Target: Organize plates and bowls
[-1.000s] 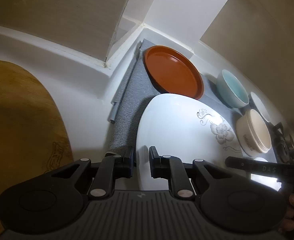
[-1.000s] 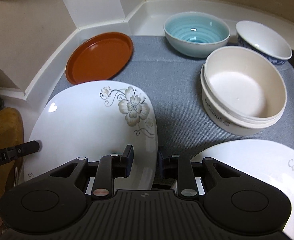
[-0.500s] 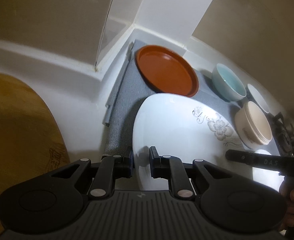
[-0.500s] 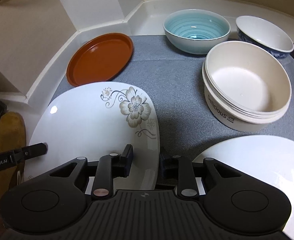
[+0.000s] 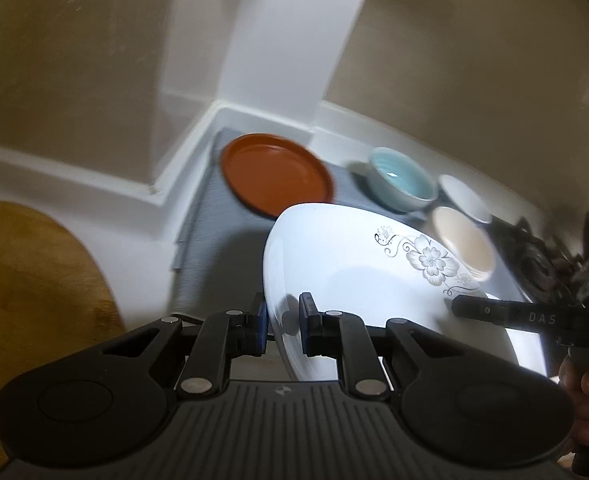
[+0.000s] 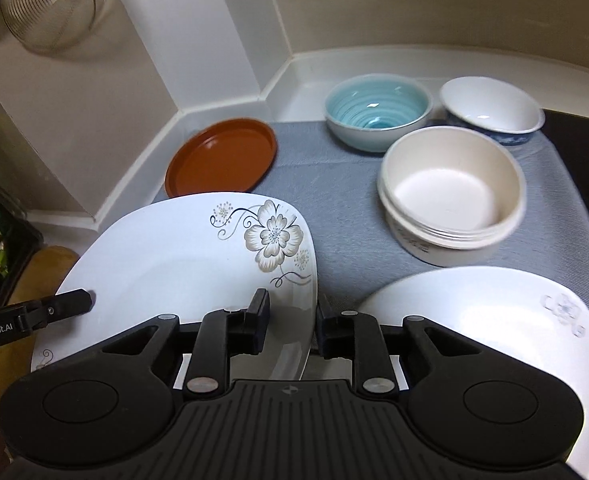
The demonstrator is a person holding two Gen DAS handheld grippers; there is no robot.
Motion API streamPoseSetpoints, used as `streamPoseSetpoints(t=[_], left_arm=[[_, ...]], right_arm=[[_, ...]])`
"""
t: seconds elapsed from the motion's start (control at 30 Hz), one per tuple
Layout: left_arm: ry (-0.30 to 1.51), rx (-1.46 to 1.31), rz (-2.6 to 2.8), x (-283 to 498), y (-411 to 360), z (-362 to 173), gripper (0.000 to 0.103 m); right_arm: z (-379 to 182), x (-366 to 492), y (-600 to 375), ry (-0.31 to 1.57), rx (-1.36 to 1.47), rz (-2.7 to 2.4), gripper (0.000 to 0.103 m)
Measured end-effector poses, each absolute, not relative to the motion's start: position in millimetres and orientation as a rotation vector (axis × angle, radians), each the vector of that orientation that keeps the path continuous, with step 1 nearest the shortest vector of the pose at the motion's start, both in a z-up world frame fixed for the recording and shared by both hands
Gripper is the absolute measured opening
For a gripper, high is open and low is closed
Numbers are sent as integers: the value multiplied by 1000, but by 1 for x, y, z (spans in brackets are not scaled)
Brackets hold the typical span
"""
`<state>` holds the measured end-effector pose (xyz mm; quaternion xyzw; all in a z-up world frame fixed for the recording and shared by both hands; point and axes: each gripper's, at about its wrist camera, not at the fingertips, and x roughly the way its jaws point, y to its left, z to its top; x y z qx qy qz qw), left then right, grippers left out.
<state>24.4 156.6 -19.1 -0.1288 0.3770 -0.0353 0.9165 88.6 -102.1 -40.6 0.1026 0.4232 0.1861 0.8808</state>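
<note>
A white square plate with a flower print (image 5: 354, 280) (image 6: 174, 272) hangs tilted above the grey mat (image 6: 334, 200), held from both sides. My left gripper (image 5: 282, 312) is shut on its left rim. My right gripper (image 6: 292, 312) has the plate's right rim between its pads, and its jaws are closing on it. Each view shows the other gripper's fingertip on the plate's far side (image 5: 486, 312) (image 6: 70, 304). A second white flowered plate (image 6: 474, 340) lies on the mat at the lower right.
On the mat stand a brown plate (image 6: 222, 156), a blue bowl (image 6: 378, 108), a stack of cream bowls (image 6: 450, 192) and a white bowl with a blue outside (image 6: 490, 104). A wooden board (image 5: 26, 280) lies to the left. A wire strainer (image 6: 50, 4) hangs on the wall.
The flowered plate has come up off the mat and tilted, carried by both grippers. Both hands have risen and drawn back, so the bowls look farther off.
</note>
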Motion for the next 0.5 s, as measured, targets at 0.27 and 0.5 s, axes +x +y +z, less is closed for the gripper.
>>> streamPoseSetpoints(t=[0.27,0.5], left_arm=[[770,-218,-183,26,103,-17,17],[798,-149,-265,29,68,-31,17]], right_arm=[[-33,53,-155,837,255,283,25],[-52,35,-194,836,315,185,25]])
